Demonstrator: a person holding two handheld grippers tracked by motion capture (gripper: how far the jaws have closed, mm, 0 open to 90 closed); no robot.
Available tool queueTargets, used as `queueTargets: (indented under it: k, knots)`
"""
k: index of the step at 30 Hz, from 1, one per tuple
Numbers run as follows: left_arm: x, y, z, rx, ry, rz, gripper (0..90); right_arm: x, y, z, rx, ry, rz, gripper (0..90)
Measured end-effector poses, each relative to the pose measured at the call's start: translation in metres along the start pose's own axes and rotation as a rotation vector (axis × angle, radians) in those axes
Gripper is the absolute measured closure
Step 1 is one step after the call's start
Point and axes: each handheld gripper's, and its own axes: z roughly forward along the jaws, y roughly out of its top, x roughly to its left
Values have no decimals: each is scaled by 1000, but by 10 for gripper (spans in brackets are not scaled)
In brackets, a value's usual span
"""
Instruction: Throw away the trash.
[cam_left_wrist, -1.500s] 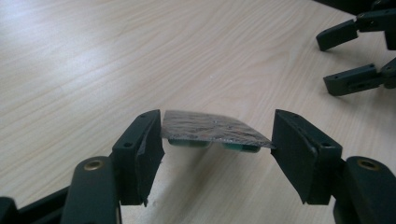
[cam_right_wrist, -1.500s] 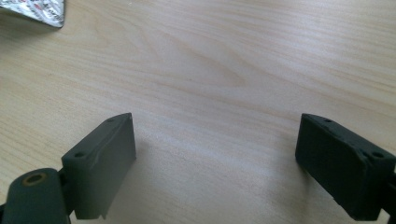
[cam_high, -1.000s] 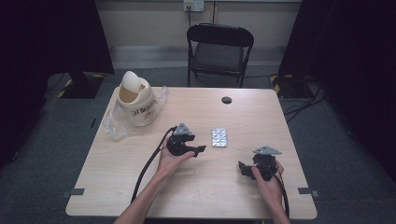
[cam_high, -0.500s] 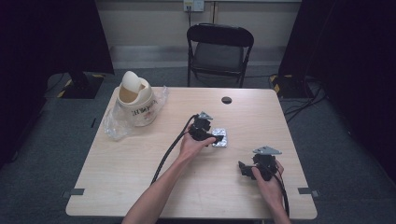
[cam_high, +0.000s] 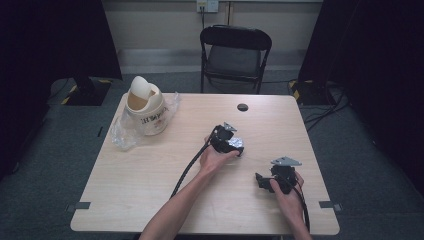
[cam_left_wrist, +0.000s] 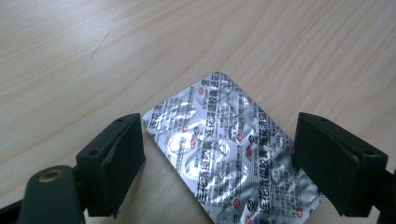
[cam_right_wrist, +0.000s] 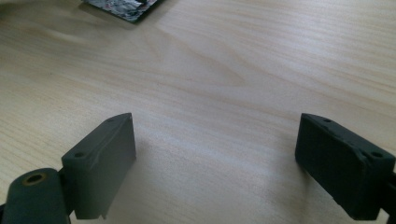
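wooden table (cam_high: 150, 170) | left gripper (cam_left_wrist: 219, 154) just been opening, straddling foil blister pack (cam_left_wrist: 233, 154), near end cropped | right gripper (cam_right_wrist: 215, 163) spread, empty

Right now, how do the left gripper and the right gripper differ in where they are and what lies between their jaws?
The left gripper is over the silver blister pack, which lies flat between its open jaws; those jaws have just been opening. The right gripper has only bare table between its jaws. In the high view the left gripper sits nearer the table's middle, the right gripper nearer the person's edge. Both have open black jaws and hold nothing.
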Motion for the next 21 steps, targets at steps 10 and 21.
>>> queueTargets:
  k: [10, 21]
  knots:
    - [30, -25, -32, 10, -23, -13, 201, 0, 0, 0, 0, -1, -1, 114]
    - [22, -36, -35, -22, -40, 42, 150, 0, 0, 0, -1, 0, 1, 114]
